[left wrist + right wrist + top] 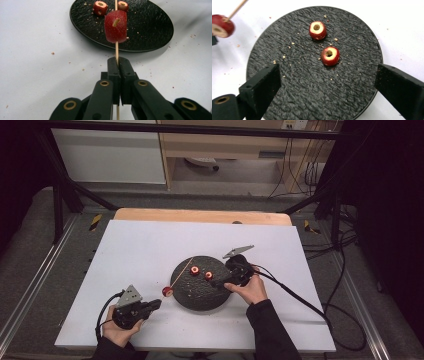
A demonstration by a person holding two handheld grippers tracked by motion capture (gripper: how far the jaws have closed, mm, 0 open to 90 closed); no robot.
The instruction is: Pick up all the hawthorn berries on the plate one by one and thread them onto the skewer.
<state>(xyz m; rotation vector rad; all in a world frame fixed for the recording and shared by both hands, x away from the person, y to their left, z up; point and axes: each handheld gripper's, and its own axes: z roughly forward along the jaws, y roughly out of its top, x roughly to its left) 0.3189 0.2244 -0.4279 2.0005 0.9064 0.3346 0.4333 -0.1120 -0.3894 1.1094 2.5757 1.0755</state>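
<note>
My left gripper (117, 62) is shut on a thin wooden skewer (116, 48) that points toward a black round plate (150, 30). One red fruit piece (115, 26) is threaded on the skewer just short of the plate's rim, seen from above as the skewered piece (167, 291). Two more red fruit pieces, each with a hole through its pale middle, lie on the plate: the far piece (317, 30) and the near piece (330, 55). My right gripper (328, 72) hovers open over the plate (312, 95), with nothing between its jaws and the near piece just ahead of it.
The plate (200, 297) sits in the middle of a white table sheet (140, 245), with crumbs scattered on plate and sheet. Black cables trail from the left gripper (155, 305) and the right gripper (220, 282). A wooden edge (200, 215) borders the sheet's far side.
</note>
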